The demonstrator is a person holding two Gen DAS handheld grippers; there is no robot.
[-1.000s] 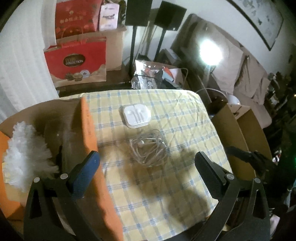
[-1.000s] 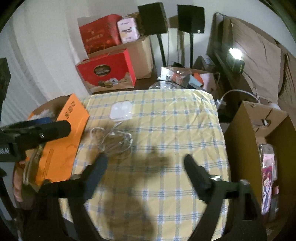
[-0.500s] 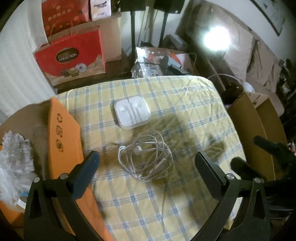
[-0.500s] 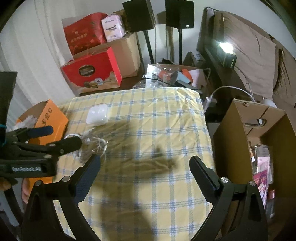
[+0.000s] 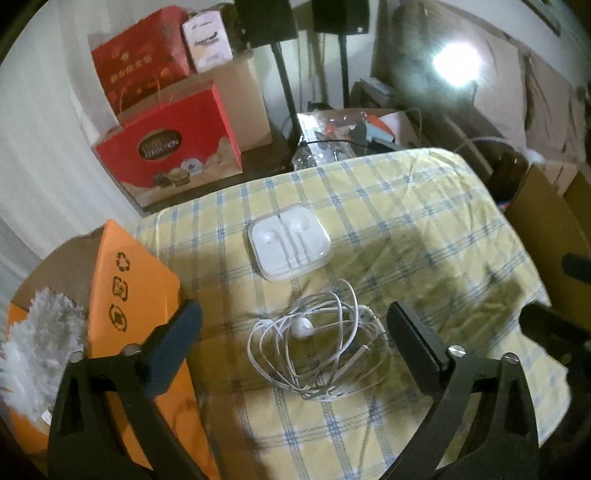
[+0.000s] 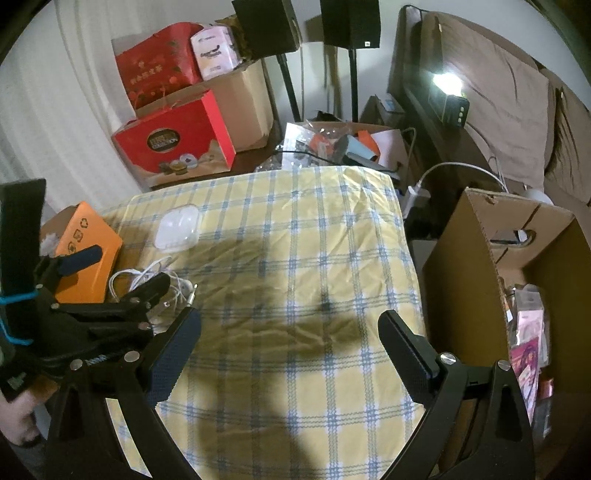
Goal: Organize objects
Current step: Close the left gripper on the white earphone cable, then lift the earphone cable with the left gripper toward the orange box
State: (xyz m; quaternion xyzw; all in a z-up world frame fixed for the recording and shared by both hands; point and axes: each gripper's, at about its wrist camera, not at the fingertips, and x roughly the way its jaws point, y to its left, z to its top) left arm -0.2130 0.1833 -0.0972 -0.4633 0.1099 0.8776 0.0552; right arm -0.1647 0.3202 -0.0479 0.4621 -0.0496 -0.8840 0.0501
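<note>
The left gripper (image 5: 293, 332) is wide open above a tangled white earphone cord (image 5: 317, 343), holding nothing. The right gripper (image 6: 290, 345) is wide open and empty over the checked cloth (image 6: 295, 240).

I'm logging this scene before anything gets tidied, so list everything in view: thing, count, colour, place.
Tangled earphones: 1, white, on the tablecloth between the left gripper's fingers.
Earphone case: 1, white with clear lid, beyond the earphones.
Tablecloth: 1, yellow with blue checks, over the table.
Orange box: 1, orange, open, at the table's left edge.
Duster: 1, white and fluffy, inside the orange box.
Red gift boxes: 2, red, behind the table.
Cardboard box: 1, brown, open, right of the table.
Speakers on stands: 2, black, by the far wall.
Left gripper: 1, black, open above the earphones.
Right gripper: 1, black, open over bare cloth.
</note>
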